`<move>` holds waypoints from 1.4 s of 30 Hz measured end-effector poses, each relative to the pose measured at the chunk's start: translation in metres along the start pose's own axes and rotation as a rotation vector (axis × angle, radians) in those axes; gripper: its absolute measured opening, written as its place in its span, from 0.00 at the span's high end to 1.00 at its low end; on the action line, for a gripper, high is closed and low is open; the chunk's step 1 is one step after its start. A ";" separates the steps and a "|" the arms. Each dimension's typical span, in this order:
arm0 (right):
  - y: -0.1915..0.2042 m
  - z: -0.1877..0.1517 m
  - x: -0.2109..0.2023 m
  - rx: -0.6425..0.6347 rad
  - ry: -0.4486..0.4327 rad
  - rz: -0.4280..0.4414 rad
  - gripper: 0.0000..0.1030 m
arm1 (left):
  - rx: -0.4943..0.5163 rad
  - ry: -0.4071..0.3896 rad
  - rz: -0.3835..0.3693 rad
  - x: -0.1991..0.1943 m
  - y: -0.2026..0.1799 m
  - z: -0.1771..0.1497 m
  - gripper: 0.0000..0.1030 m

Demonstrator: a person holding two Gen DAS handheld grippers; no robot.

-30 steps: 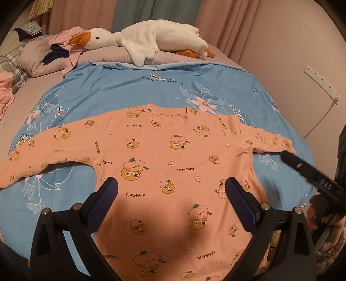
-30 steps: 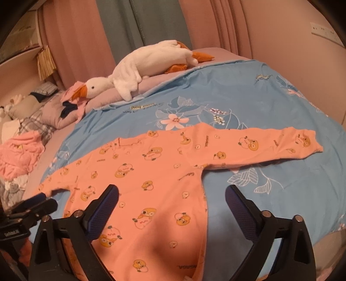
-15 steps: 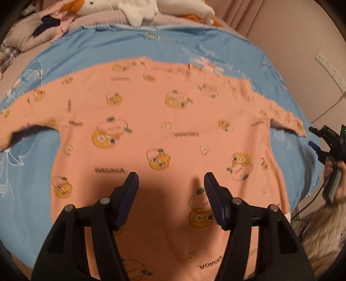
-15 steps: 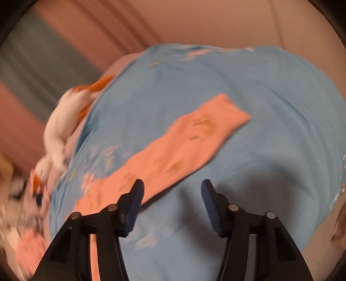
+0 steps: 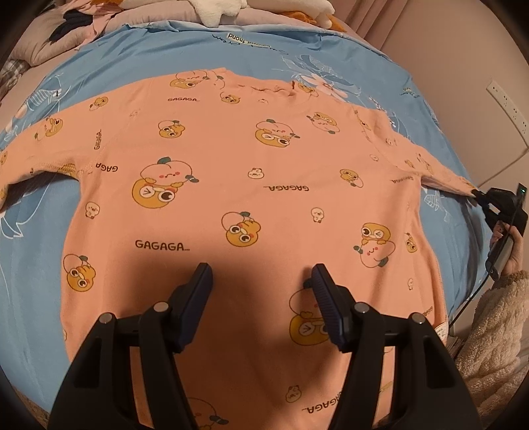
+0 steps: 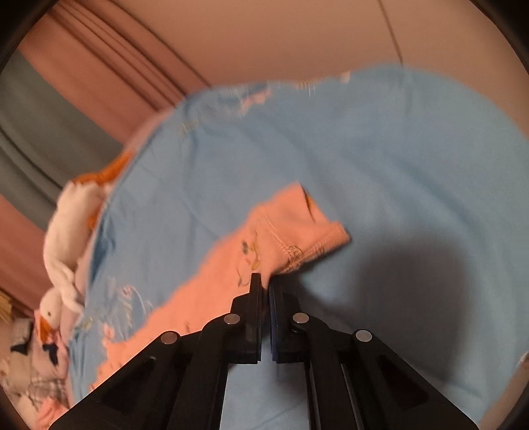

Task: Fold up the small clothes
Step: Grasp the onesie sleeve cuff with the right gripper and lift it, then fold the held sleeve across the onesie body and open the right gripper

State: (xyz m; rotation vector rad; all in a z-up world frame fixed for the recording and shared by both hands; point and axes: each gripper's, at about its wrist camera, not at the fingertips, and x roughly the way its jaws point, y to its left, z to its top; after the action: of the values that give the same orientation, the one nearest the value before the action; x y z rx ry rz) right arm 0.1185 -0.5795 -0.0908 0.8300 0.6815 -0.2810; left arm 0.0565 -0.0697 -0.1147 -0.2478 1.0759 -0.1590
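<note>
A small orange long-sleeved shirt (image 5: pixel 238 185) with cartoon prints lies spread flat on the blue bedsheet (image 5: pixel 297 53). My left gripper (image 5: pixel 261 281) is open and empty, hovering over the shirt's lower middle. My right gripper (image 6: pixel 264 281) is shut on the cuff end of the shirt's right sleeve (image 6: pixel 297 231). In the left wrist view the right gripper (image 5: pixel 476 193) shows at the far right, pinching that sleeve tip.
A white plush goose (image 6: pixel 66 231) and pillows with piled clothes (image 5: pixel 66 26) lie at the head of the bed. A wall with a power strip (image 5: pixel 509 106) stands to the right of the bed. Curtains (image 6: pixel 82 82) hang behind.
My right gripper swung to the right sleeve's cuff and shut on it. My left gripper moved lower and closer over the shirt body and narrowed its opening.
</note>
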 end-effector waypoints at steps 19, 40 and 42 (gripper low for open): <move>0.128 0.001 -0.052 -0.419 -0.212 0.050 0.96 | -0.189 -0.119 0.024 -0.059 0.055 0.012 0.34; 0.290 -0.141 -0.060 -0.825 0.075 0.449 0.96 | -0.204 -0.245 0.072 -0.107 0.079 0.007 0.30; 0.296 -0.165 -0.053 -0.870 0.125 0.456 0.96 | -0.207 -0.247 0.072 -0.108 0.081 0.007 0.30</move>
State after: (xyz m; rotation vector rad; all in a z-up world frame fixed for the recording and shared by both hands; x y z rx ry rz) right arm 0.1478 -0.2624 0.0374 0.1456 0.6269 0.4666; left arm 0.0125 0.0362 -0.0425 -0.4040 0.8541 0.0475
